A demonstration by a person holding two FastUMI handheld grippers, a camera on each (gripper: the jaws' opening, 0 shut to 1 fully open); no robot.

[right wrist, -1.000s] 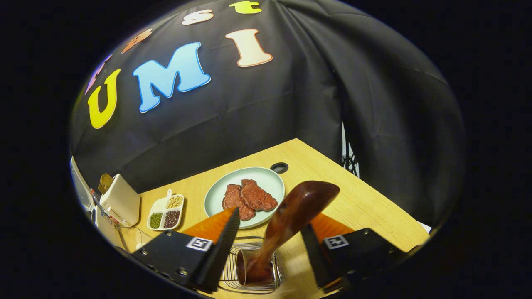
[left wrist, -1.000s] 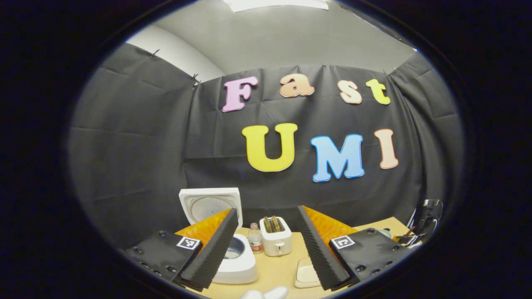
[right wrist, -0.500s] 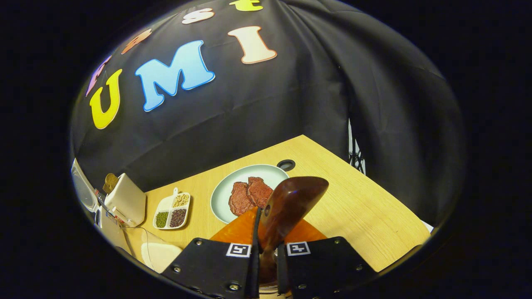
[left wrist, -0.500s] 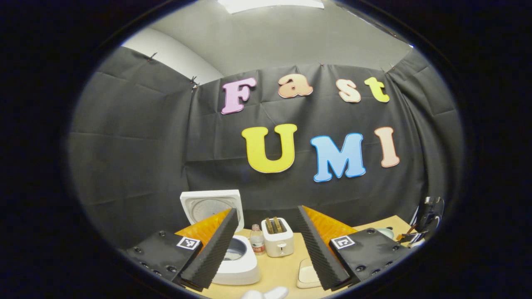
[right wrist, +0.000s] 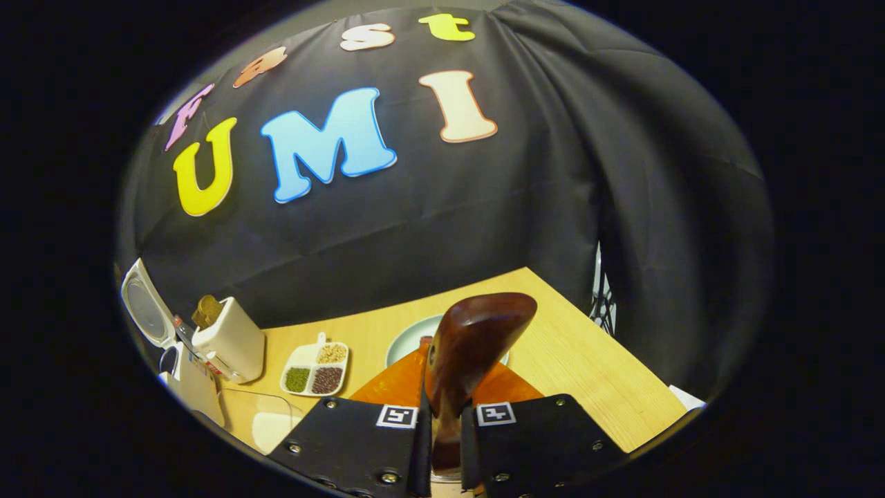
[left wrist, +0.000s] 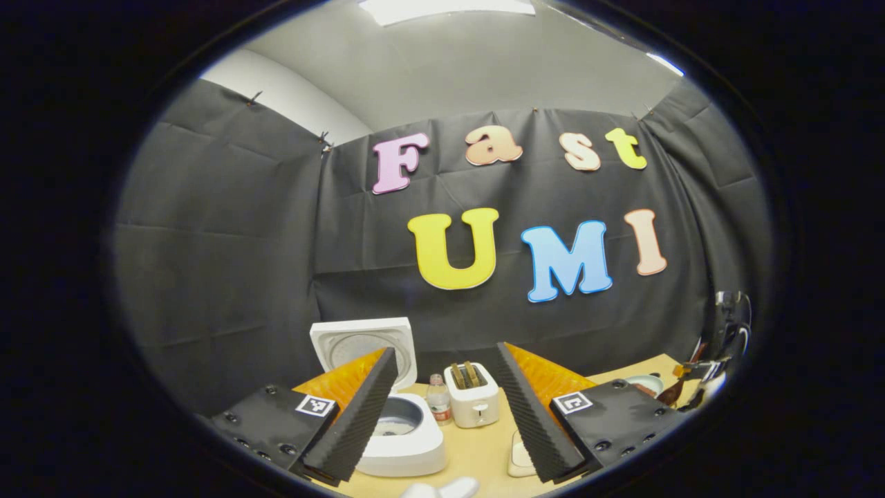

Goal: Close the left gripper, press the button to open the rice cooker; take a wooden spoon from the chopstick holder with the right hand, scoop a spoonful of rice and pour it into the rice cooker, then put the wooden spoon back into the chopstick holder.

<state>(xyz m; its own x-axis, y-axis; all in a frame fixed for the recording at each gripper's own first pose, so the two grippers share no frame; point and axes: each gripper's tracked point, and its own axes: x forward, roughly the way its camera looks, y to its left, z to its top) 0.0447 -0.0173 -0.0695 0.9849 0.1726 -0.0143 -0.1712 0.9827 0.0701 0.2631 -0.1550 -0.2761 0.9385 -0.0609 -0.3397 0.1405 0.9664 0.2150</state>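
My right gripper (right wrist: 444, 415) is shut on the handle of a dark brown wooden spoon (right wrist: 477, 332), whose bowl stands up in front of the camera above the table. The white rice cooker (left wrist: 404, 432) sits low in the left gripper view with its lid (left wrist: 361, 342) raised, just behind my left finger. My left gripper (left wrist: 444, 349) hangs open above the table with nothing between its fingers. In the right gripper view the rice cooker (right wrist: 148, 311) is at the far left edge. A clear container of rice (right wrist: 271, 425) stands near my right gripper's left finger.
A white toaster (left wrist: 473, 401) and a small bottle (left wrist: 438, 408) stand behind the cooker. A divided dish of beans (right wrist: 314, 370) and a pale plate (right wrist: 408, 342) lie on the wooden table (right wrist: 588, 373). The table's right edge runs close to the black cloth wall.
My right gripper shut on the spoon's handle and lifted it up out of the wire holder. The left gripper drifted slightly and stays open.
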